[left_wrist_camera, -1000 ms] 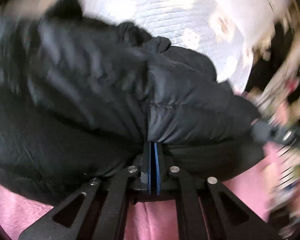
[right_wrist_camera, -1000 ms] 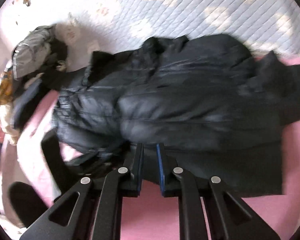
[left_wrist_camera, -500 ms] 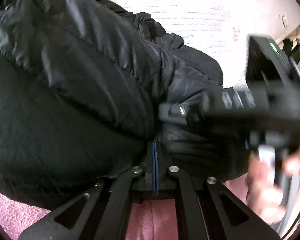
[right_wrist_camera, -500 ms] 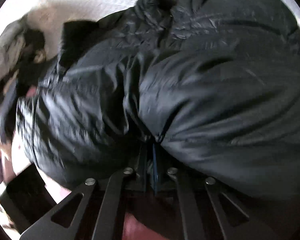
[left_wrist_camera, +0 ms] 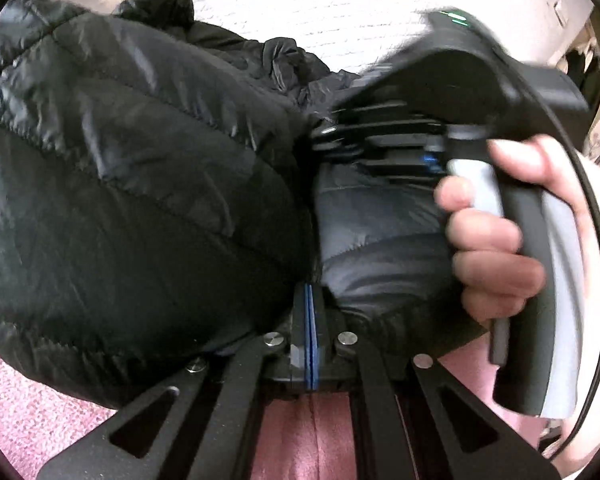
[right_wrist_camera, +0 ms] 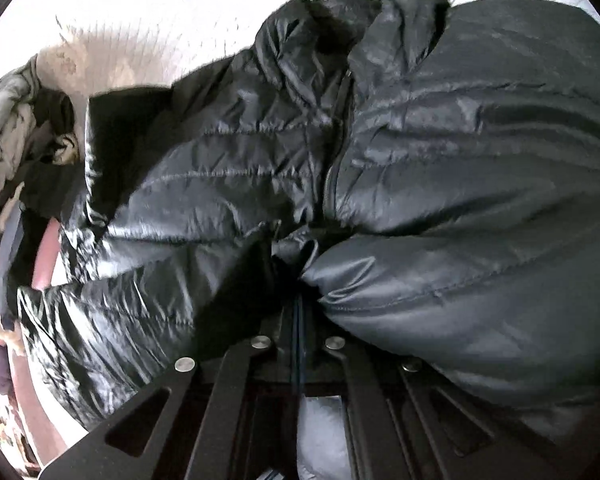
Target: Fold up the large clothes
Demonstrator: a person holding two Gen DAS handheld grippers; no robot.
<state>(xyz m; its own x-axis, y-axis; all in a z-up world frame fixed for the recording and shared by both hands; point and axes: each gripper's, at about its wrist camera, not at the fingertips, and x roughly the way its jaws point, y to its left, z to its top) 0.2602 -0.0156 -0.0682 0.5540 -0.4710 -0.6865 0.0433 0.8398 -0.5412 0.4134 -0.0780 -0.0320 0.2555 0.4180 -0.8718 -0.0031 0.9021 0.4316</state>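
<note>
A black quilted puffer jacket (left_wrist_camera: 140, 184) fills both views, bunched up over a pink blanket. My left gripper (left_wrist_camera: 310, 300) is shut on the jacket's hem, its blue pads pressed together with fabric spilling over them. My right gripper (right_wrist_camera: 299, 304) is shut on another fold of the jacket (right_wrist_camera: 440, 184), the fingertips buried in the fabric. The right gripper's body and the hand holding it (left_wrist_camera: 496, 248) show close at the right of the left wrist view, its fingers reaching into the jacket.
A pink blanket (left_wrist_camera: 28, 392) lies under the jacket, with a white quilted cover (left_wrist_camera: 300, 4) beyond it. A pile of grey and dark clothes (right_wrist_camera: 16, 128) sits at the far left in the right wrist view.
The right gripper closed on the jacket. Both grippers lifted the hem and came close together, so the jacket now bulges over the fingers and the right gripper looms large in the left wrist view.
</note>
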